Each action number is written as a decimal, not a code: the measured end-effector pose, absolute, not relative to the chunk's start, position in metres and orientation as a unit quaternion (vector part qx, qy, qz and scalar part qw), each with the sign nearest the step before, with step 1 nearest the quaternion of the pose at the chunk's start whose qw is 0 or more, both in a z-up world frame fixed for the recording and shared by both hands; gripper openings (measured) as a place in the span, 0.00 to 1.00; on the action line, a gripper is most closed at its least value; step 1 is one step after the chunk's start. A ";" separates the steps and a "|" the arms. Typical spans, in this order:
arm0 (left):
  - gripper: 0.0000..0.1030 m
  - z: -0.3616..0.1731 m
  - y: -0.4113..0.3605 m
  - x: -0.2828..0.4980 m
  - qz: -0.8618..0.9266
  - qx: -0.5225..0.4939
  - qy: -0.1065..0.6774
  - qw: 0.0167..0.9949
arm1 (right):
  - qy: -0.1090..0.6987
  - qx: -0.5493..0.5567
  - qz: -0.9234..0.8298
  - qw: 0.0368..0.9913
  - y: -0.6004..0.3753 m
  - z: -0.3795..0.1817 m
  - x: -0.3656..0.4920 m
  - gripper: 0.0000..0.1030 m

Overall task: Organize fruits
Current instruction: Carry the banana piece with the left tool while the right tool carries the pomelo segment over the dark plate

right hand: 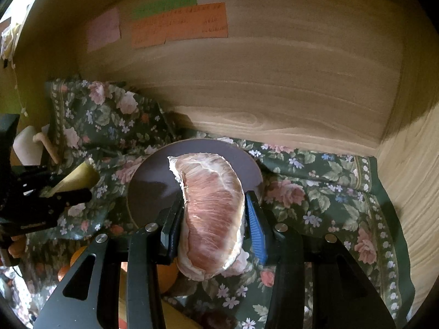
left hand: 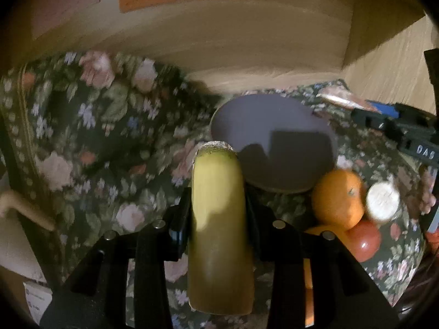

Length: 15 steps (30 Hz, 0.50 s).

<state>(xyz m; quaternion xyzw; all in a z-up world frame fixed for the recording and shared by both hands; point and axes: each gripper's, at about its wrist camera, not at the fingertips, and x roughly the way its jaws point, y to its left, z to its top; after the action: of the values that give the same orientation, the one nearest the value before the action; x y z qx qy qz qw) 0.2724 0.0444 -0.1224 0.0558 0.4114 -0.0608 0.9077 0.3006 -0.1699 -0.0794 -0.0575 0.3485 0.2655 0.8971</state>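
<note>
My left gripper (left hand: 218, 213) is shut on a yellow-green banana piece (left hand: 216, 186) with a film-wrapped cut end, lifted above the floral cloth just left of the purple plate (left hand: 274, 120). Seen from the right wrist, that gripper (right hand: 63, 189) and banana piece (right hand: 79, 178) are at the left. My right gripper (right hand: 212, 213) is shut on a pink citrus segment in cling film (right hand: 211, 192), whose far end is over the plate (right hand: 153, 181). An orange (left hand: 338, 197), a red fruit (left hand: 363, 242) and a pale cut round piece (left hand: 382, 201) lie to the right of the plate.
A green floral cloth (right hand: 315, 192) covers the surface. Wooden walls (right hand: 274, 82) close the back and right side, with coloured sticky notes (right hand: 178, 24) on the back. A white cup-like thing with a beige handle (right hand: 30, 145) stands at the far left. More orange fruit (right hand: 167, 277) lies under my right gripper.
</note>
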 end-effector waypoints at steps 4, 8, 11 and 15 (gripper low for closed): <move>0.36 -0.111 0.033 0.285 -0.075 0.053 0.398 0.913 | 0.346 -0.056 0.264 0.899 -0.172 -0.078 0.306 0.37; 0.36 -0.103 0.023 0.297 -0.085 0.057 0.385 0.917 | 0.346 -0.056 0.262 0.899 -0.172 -0.078 0.313 0.37; 0.36 -0.100 0.018 0.306 -0.092 0.056 0.382 0.918 | 0.347 -0.058 0.262 0.899 -0.169 -0.079 0.319 0.37; 0.36 -0.103 0.014 0.325 -0.095 0.058 0.386 0.916 | 0.351 -0.067 0.257 0.898 -0.163 -0.082 0.329 0.37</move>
<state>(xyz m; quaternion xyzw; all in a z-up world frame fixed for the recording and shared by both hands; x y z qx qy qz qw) 0.3247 0.0138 -0.1029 0.0580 0.3858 -0.0954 0.9158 0.3289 -0.1628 -0.0822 -0.0667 0.3513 0.2571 0.8978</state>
